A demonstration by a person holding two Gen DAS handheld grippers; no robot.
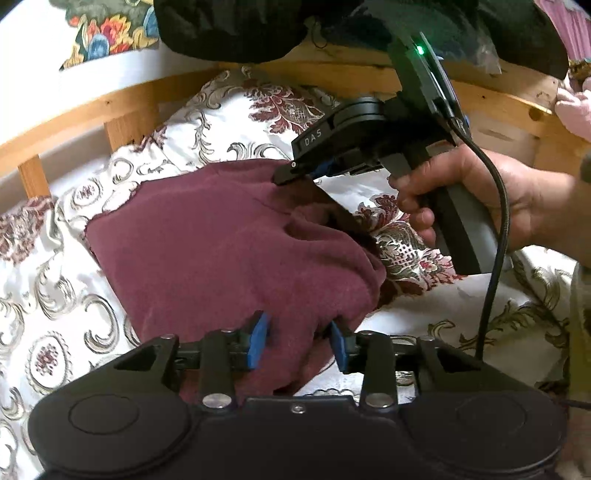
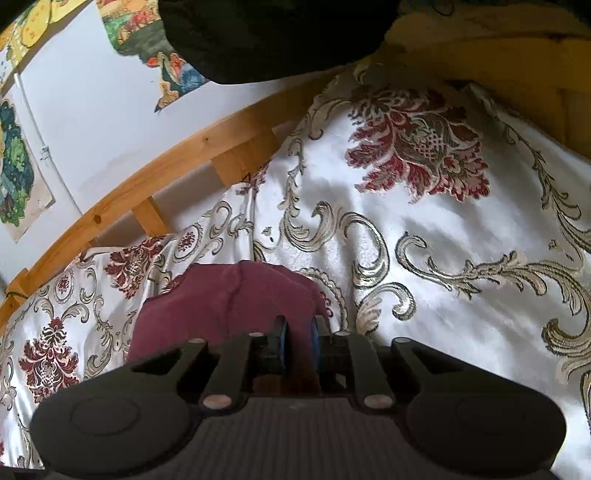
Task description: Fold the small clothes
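Across the middle of the bed, on a white bedspread (image 1: 207, 122) woven with maroon flowers and grey-gold scrolls: one maroon garment (image 1: 221, 240), soft and fleecy, bunched rather than flat. Left edge ragged and lying on the bedspread; right side humped into rounded folds, with a dark hollow under the raised corner. Seen again in the right wrist view as a maroon mound (image 2: 221, 302) just ahead of the fingers.

Beyond the bed's far edge, a curved wooden rail (image 1: 74, 110) with upright slats, then a white wall with colourful pictures (image 2: 14, 177). Overhanging the top of both views, a dark black bundle (image 1: 240, 29), blocking part of the rail and wall. At the far right edge, something pink (image 1: 576, 110), too cropped to name.

Left tool (image 1: 299, 341): blue pads (image 1: 258, 339) set moderately apart, spread either side of a hump at the garment's near edge, cloth filling the gap; touching the fabric on both sides but not pinched tight. Right tool (image 1: 284, 175), held by the right hand (image 1: 480, 199) with a black cable trailing down: tips pressed into the garment's upper right corner, lifted off the bedspread. In its own view, right tool (image 2: 298, 343) narrowed to a slim gap packed with maroon cloth, clamped on it.
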